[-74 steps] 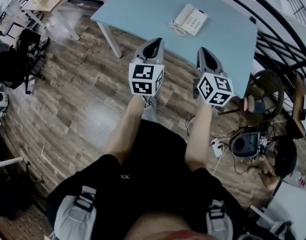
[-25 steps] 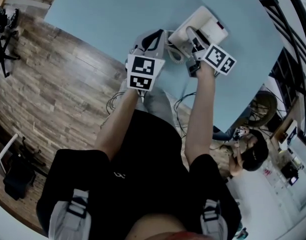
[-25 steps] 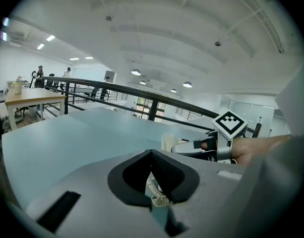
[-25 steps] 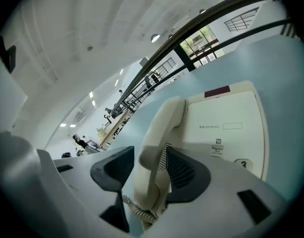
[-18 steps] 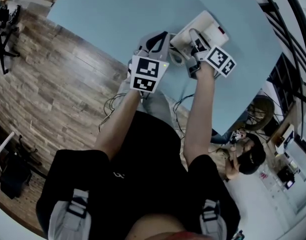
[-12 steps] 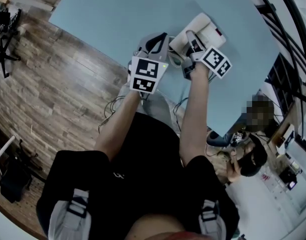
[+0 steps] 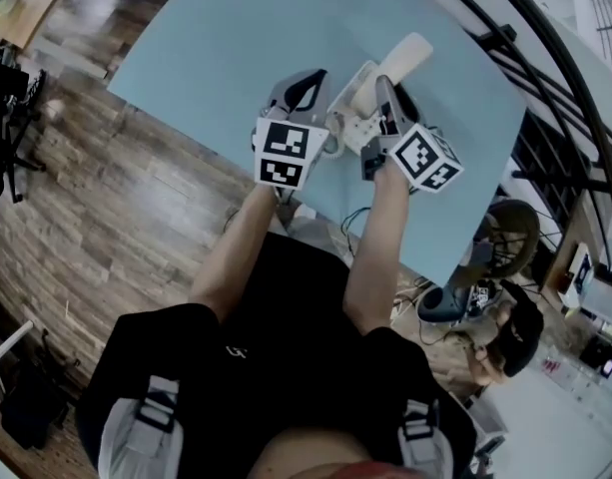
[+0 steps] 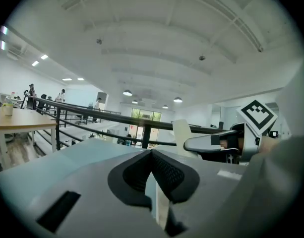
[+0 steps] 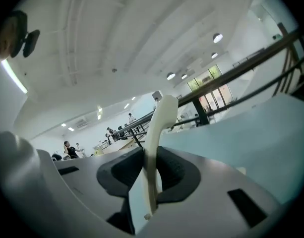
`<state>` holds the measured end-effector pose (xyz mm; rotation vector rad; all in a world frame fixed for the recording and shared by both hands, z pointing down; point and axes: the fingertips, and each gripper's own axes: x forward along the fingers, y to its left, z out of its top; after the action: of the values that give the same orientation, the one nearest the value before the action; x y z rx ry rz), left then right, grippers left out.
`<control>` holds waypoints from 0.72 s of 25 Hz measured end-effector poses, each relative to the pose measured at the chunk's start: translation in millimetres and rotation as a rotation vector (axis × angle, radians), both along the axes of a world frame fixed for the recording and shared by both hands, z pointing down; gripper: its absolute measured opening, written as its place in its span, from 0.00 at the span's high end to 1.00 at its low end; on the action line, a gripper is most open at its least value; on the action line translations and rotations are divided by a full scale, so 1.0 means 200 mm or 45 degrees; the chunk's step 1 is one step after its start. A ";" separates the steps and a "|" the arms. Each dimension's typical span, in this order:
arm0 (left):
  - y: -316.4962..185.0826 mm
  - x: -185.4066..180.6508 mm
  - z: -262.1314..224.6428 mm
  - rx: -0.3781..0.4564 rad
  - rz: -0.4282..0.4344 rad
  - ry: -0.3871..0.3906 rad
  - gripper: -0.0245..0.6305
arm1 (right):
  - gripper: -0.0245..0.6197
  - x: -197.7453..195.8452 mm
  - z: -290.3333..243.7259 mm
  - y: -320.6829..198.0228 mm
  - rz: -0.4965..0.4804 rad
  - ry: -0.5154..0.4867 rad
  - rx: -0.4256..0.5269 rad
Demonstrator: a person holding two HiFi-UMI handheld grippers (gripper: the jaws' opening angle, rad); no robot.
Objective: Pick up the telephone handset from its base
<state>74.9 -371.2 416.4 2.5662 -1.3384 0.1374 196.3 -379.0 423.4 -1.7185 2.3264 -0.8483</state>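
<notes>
The handset (image 7: pixel 405 56) is smooth, slightly glossy cream plastic. The table (image 7: pixel 236 38) top looks matt and smooth, the floor (image 7: pixel 116 198) grained wood planks. The right gripper (image 9: pixel 151 157) has a matt grey plastic shell and black ribbed pads (image 9: pixel 175 171).

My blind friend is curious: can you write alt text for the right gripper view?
The right gripper clamps a cream telephone handset that stands up between its dark jaws. Behind lie a pale blue table, a dark railing and a white ceiling with lights.
</notes>
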 end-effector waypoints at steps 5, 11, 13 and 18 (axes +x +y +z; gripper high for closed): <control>-0.02 0.11 -0.26 0.134 0.070 0.042 0.96 | 0.84 0.14 -0.40 0.08 0.070 0.238 0.232; -0.01 0.24 -0.41 0.205 0.140 0.079 0.96 | 0.84 0.30 -0.54 0.19 0.206 0.370 0.335; -0.01 0.26 -0.42 0.211 0.150 0.079 0.96 | 0.84 0.33 -0.54 0.19 0.218 0.377 0.340; -0.03 0.26 -0.39 0.190 0.153 0.075 0.96 | 0.84 0.35 -0.53 0.19 0.225 0.398 0.346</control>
<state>127.7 -377.3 338.9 2.7521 -1.2166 -0.0182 267.0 -341.1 317.6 -2.0077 2.2886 -0.2330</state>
